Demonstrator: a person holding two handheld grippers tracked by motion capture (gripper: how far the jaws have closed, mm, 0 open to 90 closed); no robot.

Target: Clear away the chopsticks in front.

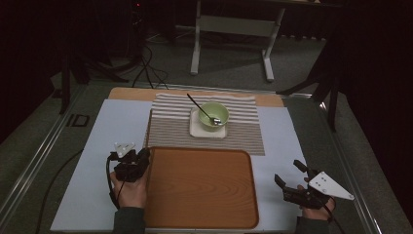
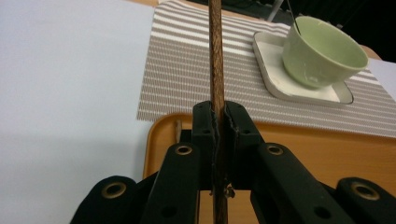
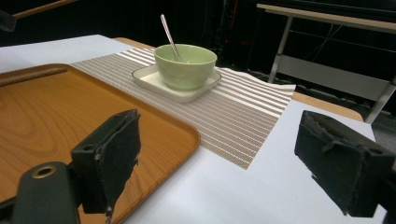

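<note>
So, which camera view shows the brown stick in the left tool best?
The left gripper view: the brown stick stands clamped between the left tool's jaws, close and sharp, running up past the striped mat. In the high view the hand and tool cover it. The right gripper view looks at the green bowl instead.

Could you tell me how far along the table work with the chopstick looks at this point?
Done: the green bowl with its spoon sits on the white plate on the striped mat. In hand: the left gripper clamps a brown chopstick over the tray's left edge. Left: setting it down; the right gripper waits open.
</note>
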